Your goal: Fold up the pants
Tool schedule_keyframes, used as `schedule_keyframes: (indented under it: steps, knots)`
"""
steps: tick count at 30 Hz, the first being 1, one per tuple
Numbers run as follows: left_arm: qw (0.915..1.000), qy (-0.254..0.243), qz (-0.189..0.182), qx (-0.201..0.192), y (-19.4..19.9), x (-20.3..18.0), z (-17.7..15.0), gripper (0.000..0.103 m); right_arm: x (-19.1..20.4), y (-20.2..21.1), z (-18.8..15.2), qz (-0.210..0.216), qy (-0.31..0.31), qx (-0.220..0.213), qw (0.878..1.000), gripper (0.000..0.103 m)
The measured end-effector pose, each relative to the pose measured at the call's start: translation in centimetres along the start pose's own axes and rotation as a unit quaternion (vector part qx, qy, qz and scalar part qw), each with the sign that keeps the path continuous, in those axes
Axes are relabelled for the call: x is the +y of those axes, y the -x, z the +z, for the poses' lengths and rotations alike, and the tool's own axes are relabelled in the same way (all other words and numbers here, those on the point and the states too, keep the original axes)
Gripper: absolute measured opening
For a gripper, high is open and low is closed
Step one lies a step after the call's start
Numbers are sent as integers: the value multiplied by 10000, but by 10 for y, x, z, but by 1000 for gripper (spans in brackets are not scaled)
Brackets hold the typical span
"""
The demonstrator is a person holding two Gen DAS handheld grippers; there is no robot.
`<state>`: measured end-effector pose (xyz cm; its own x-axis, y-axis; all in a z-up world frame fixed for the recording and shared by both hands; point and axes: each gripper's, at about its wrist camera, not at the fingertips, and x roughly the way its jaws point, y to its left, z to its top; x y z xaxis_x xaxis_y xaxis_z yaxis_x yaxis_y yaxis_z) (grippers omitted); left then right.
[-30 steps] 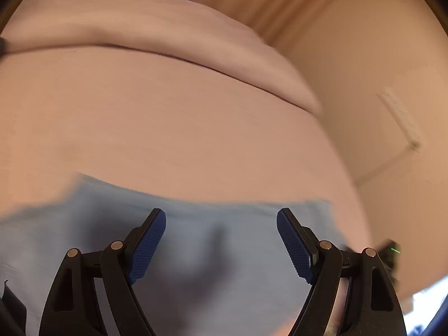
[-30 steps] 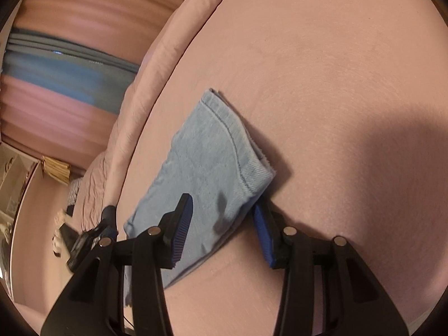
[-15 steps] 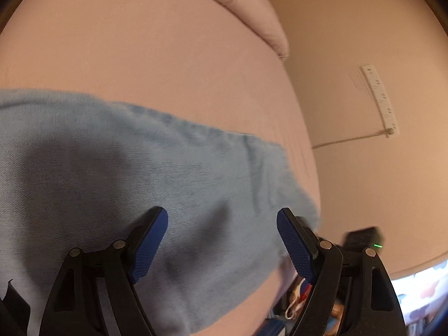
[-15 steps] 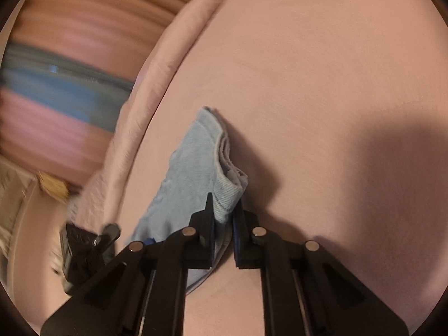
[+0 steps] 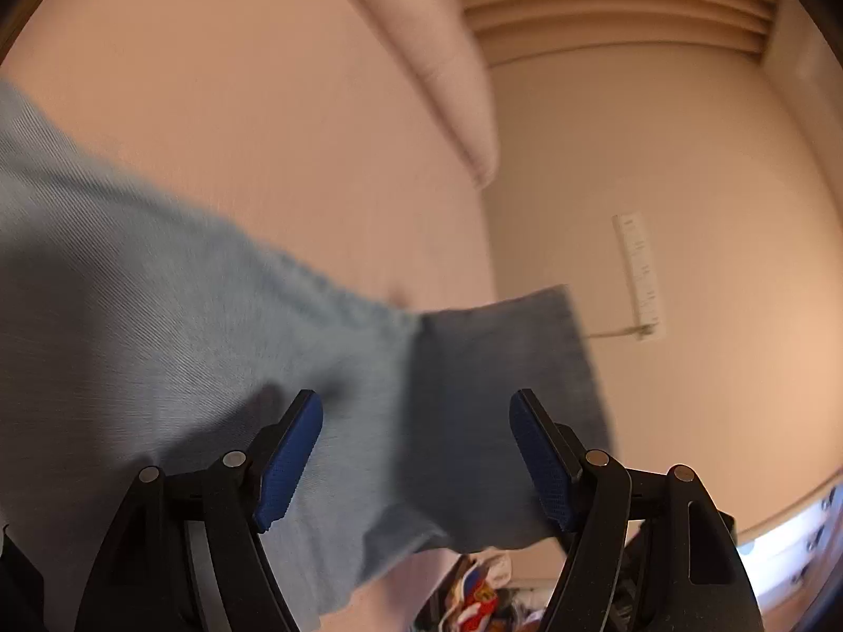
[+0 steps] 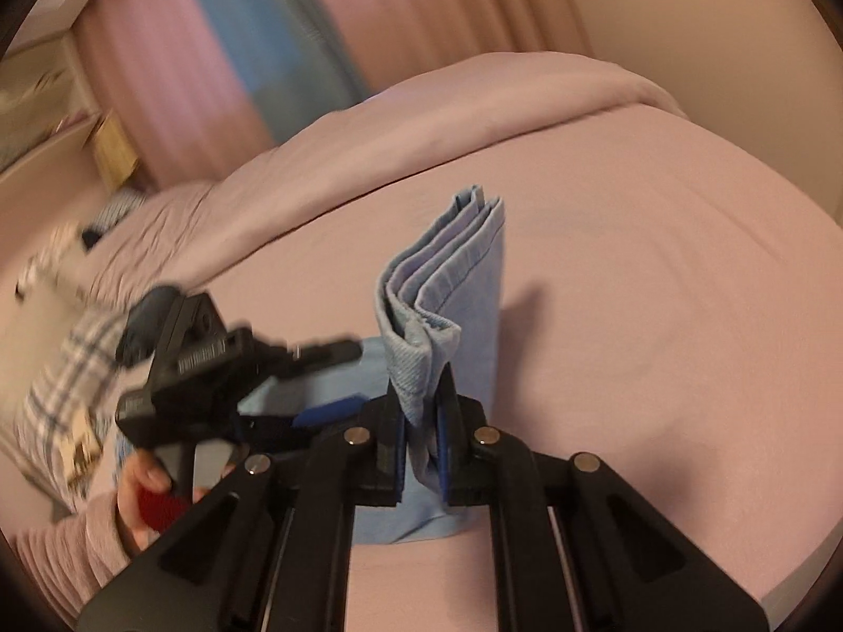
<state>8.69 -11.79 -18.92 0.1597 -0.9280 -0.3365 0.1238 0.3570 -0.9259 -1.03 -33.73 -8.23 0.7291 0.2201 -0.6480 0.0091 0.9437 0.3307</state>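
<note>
The light blue pants (image 5: 174,316) lie on the pink bed. In the left wrist view my left gripper (image 5: 416,458) is open just above them, jaws wide apart, over a raised darker part of the cloth (image 5: 495,368). In the right wrist view my right gripper (image 6: 420,424) is shut on the folded end of the pants (image 6: 448,274) and holds the stacked layers upright above the bed sheet (image 6: 658,289). The left gripper also shows in the right wrist view (image 6: 326,411) at the left, held by a hand, blurred.
A rolled pink duvet (image 6: 421,121) lies along the far side of the bed. Curtains (image 6: 211,52) hang behind it. A wall with a white power strip (image 5: 640,274) is beyond the bed edge. Clutter (image 5: 479,595) lies on the floor below.
My right gripper closed on the end of the pants and lifted it upright off the bed. My left gripper swung along the pants toward the bed edge, staying open.
</note>
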Motion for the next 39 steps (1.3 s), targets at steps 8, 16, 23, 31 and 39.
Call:
schedule_keyframes:
  steps: [8,16,23,31,39]
  knots:
    - [9982,-86,-593,-7,46,-14,8,76,50,-37,-13,13,1281,383,9910,10]
    - [9990,69,430,60,30,8,7,6,86,-60,-39,-310,2443,617,9672,10]
    - [9955,-558,545,-530,83,0,2,3,114,-60,-46,-354,3059,361,9507,10]
    - [9880,-361,1260,-819,107,49,7,3,155,-82,-78,114,3722,484,9268,10]
    - [9811,-352,1754,-735,97,54,7,13,166,-107,-87,366,3921,835,9154,21]
